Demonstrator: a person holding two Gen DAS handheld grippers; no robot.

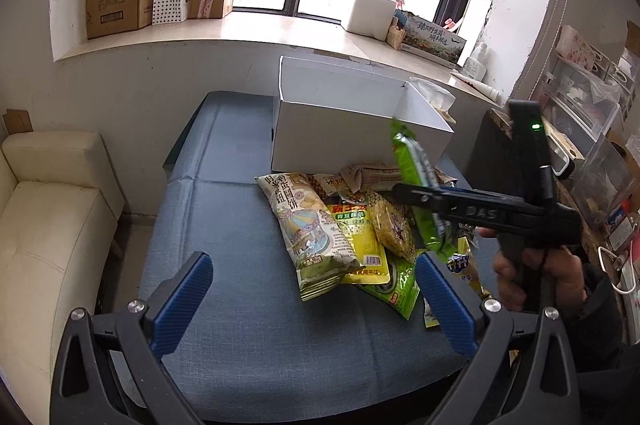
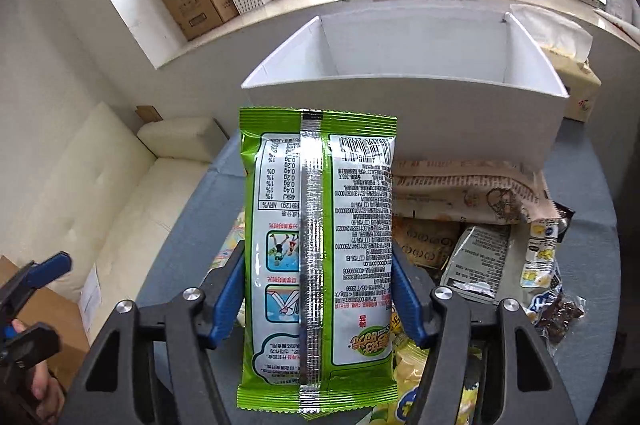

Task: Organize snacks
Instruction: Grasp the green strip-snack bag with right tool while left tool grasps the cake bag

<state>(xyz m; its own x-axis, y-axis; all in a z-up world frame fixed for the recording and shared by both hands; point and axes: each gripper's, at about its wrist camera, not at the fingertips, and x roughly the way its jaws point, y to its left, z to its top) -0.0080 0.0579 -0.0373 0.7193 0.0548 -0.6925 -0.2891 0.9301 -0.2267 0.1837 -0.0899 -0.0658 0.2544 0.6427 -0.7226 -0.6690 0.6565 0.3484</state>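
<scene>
**A:** where's the green snack bag (image 2: pixel 318 257) at?

**B:** pinched in the right gripper (image 2: pixel 318 299), held up off the snack pile (image 1: pixel 352 225). Its long axis runs straight out along the fingers, pointing at the white box (image 2: pixel 404 117).

**A:** and the box?

**B:** dead ahead, at the far edge of the blue table (image 1: pixel 224 233), open on top. Looks like a forward carry. The left gripper (image 1: pixel 316 301) is spread wide, holding nothing, hanging near the table's near edge.
</scene>
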